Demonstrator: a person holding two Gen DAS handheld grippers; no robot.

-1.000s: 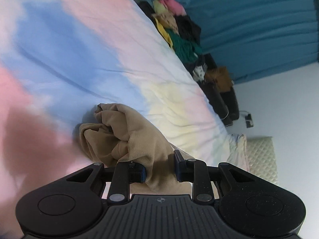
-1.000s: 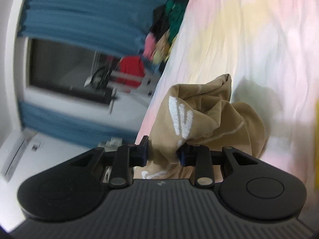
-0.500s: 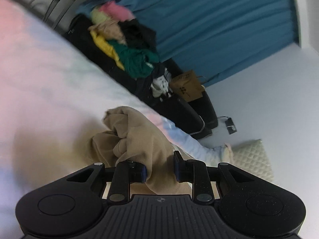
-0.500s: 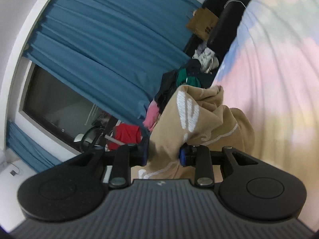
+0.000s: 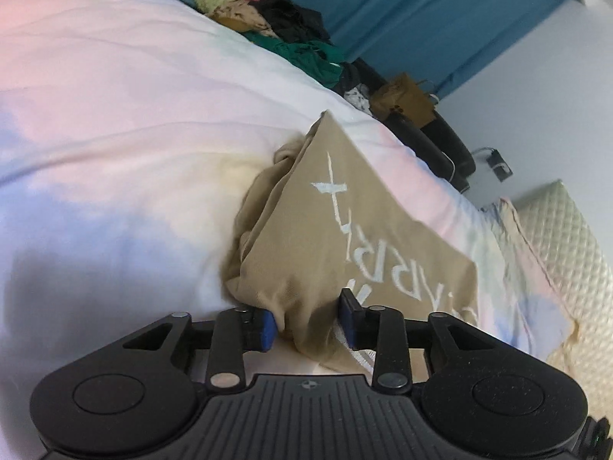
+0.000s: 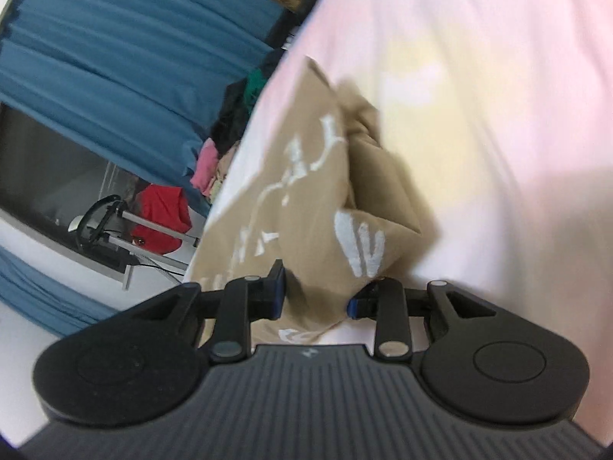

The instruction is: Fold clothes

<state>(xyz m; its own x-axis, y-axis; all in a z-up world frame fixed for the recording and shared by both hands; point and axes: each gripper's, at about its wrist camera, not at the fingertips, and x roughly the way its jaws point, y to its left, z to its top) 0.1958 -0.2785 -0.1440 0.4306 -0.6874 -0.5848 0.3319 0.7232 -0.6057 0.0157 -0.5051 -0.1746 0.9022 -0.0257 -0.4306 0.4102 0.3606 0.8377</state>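
With the tan shirt (image 5: 345, 237) stretched between both grippers over the bed (image 5: 115, 115), the left gripper (image 5: 306, 322) is spreading off the cloth while the right gripper (image 6: 314, 295) pinches its corner, so the freed side may slump and crease.

A bedroom in a home. A bed with a pastel tie-dye cover (image 5: 161, 122) fills most of both views. A quilted cream headboard (image 5: 567, 253) stands at one end. Teal curtains (image 5: 440, 11) hang along the wall, partly covering a dark window (image 6: 42, 161). A heap of mixed clothes (image 5: 283, 27) lies beside the bed.
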